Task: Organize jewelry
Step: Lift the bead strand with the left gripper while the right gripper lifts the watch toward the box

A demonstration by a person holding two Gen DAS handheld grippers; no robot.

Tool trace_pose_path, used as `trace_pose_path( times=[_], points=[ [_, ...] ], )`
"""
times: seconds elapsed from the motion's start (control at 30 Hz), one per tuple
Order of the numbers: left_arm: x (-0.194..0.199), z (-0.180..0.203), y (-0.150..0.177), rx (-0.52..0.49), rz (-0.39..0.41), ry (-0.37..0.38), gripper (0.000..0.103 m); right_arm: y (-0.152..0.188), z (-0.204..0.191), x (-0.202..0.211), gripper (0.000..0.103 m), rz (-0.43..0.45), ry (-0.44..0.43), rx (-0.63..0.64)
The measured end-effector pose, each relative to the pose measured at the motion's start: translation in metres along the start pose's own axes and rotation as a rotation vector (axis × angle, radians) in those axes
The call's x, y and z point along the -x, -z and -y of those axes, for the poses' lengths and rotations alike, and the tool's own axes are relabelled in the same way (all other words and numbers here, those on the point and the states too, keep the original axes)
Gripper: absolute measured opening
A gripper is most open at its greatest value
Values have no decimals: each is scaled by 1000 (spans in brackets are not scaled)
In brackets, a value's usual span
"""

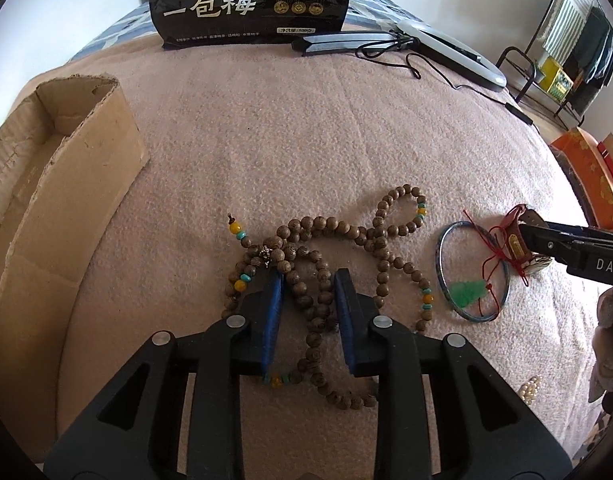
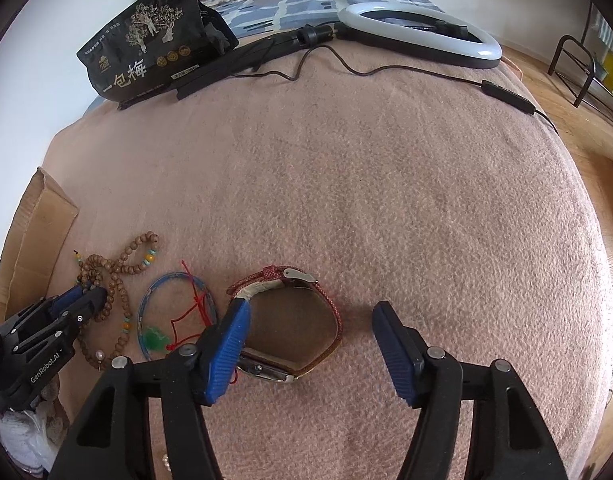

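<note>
Here the left tool (image 1: 308, 280) is low over the pink blanket (image 1: 306, 140), and its blue fingers (image 1: 275, 312) stand a narrow way apart with several strands of the wooden beads (image 1: 326, 240) between them. I cannot tell if the pads already press the strands. The beads lie in a loose tangle on the blanket, with small yellow and turquoise beads in some places.

Just to the right of the beads lies a thin blue bangle (image 1: 442, 264). A green pendant (image 1: 468, 294) on a red cord (image 1: 494, 248) rests inside the ring of the bangle, and the cord crosses its rim.

The right tool (image 2: 312, 314) is wide open. Its left finger (image 2: 230, 344) touches the watch (image 2: 290, 320), which stands on its edge with the red woven strap closed in a loop; the right finger is well apart from it. In the left view this tool comes in from the right edge, at the watch.

At the left side of the blanket lies an open box (image 1: 46, 184) of torn cardboard. Some small pearls (image 1: 529, 390) show near the lower right edge of the left view.

At the far end of the blanket stands a black bag (image 1: 250, 0) with Chinese writing. Beside it lie a ring light (image 2: 422, 32) and its black cable (image 2: 386, 70), which runs over the blanket to the right edge.
</note>
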State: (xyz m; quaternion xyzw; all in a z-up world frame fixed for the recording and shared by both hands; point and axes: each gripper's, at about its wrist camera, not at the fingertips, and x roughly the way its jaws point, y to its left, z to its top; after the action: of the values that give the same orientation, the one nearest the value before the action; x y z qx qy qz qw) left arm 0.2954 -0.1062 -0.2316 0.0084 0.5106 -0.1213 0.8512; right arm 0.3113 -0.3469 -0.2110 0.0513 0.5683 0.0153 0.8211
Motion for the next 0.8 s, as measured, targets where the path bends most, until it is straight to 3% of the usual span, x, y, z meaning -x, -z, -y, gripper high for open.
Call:
trace_pose_path(
  times=[0.1,0.13,0.17,0.37,0.8],
  points=[
    [-1,-1,-1,11,8,-10,20,0,-6,-4,59,-5,33,23],
    [-1,-4,-2,34,6,-3,12,0,-8,-5,53,-4,43,32],
    [0,-8,-3,60,4,21,11,0,-10,-5,42,-3,52,38],
    [19,-16,-6,98,38,78,10,0,-10,2,10,10,73,43],
    [93,-2,-13,63,143,156,10,11,-15,53,8,107,46,26]
  ],
)
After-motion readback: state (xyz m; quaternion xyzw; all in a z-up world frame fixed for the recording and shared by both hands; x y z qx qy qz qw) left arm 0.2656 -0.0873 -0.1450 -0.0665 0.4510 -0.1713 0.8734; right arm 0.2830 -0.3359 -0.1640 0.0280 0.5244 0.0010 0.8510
